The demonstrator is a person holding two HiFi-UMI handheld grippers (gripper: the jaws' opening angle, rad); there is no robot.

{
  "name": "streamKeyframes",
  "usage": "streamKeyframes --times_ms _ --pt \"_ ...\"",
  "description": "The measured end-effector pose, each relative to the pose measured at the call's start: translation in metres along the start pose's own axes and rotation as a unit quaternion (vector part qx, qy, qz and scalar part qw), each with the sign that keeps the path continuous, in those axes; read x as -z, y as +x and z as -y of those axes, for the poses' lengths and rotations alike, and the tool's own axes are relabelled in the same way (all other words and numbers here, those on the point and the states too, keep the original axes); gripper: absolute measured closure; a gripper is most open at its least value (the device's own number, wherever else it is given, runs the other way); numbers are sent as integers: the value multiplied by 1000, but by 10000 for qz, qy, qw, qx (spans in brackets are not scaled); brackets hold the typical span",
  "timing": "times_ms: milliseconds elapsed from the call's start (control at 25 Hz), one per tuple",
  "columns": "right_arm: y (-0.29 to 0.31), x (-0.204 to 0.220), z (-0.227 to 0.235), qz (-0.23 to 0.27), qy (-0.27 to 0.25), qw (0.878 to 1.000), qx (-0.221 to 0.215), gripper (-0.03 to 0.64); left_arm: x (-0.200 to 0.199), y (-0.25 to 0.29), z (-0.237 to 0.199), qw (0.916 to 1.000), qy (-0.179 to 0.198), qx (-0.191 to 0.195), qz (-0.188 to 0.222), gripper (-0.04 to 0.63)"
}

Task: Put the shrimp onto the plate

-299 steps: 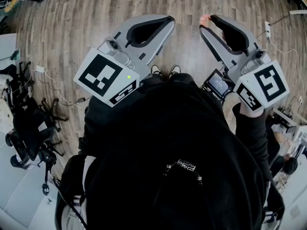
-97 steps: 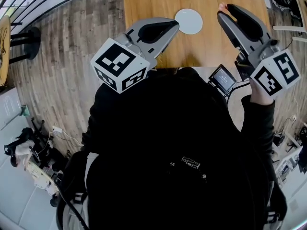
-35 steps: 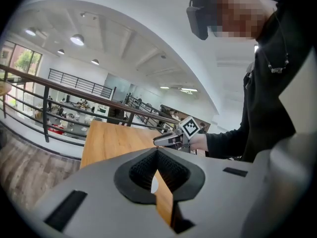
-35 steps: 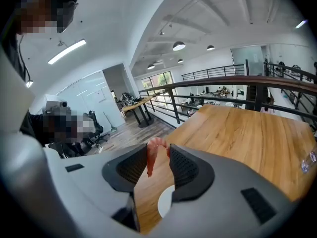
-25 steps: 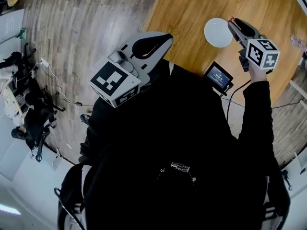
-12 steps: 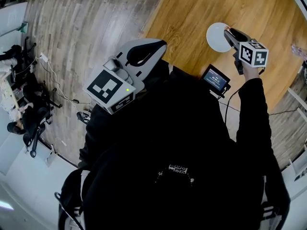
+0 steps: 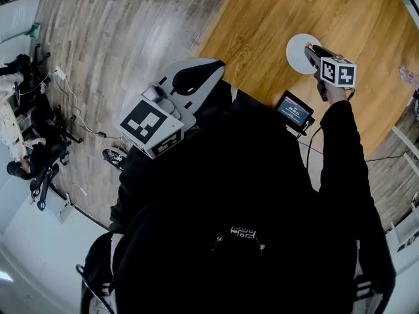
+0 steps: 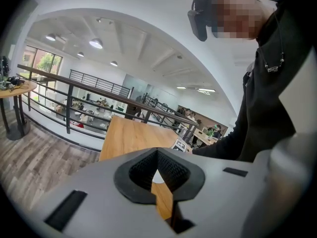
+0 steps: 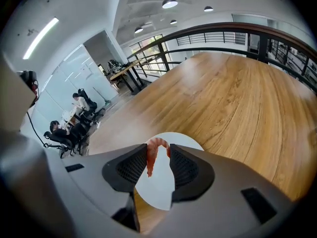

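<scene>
Shrimp (image 9: pixel 150 161) over the plate (image 9: pixel 157 195)!
Right gripper (image 9: pixel 158 150) pinches it there for the drop; left gripper (image 8: pixel 157 152), closed and empty, hangs aside.

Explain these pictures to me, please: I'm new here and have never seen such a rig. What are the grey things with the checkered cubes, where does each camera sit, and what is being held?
There is no robot here. A person holds a two-jaw gripper in each hand, and the patterned cubes are part of those grippers. The head view comes from a camera on the person's head, looking steeply down over their dark top. The other two pictures come from cameras riding on the grippers, each looking along its own jaws. A white plate lies on the wooden table. The right gripper is closed on a pink shrimp and holds it over the plate. The left gripper is shut with nothing in it, held beside the table.
</scene>
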State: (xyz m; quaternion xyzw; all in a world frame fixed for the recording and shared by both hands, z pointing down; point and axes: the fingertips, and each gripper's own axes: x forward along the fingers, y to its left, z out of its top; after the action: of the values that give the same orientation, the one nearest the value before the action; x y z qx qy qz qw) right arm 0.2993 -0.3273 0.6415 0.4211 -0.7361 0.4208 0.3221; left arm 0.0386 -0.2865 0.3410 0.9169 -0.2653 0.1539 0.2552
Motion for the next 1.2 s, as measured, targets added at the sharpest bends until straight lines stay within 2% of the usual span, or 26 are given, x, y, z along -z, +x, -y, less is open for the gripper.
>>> streamKeyframes --times_ms 440,920,1200 --pt "21 24 9 -455 -204 9984 280 463 5 -6 0 10000 -44 -53 0 591" --pt "32 33 9 -727 -407 9959 351 462 3 -12 2 10000 -16 -98 9 591" --pt "24 26 0 -702 -428 9958 397 460 -6 -21 4 10000 -48 -80 26 589"
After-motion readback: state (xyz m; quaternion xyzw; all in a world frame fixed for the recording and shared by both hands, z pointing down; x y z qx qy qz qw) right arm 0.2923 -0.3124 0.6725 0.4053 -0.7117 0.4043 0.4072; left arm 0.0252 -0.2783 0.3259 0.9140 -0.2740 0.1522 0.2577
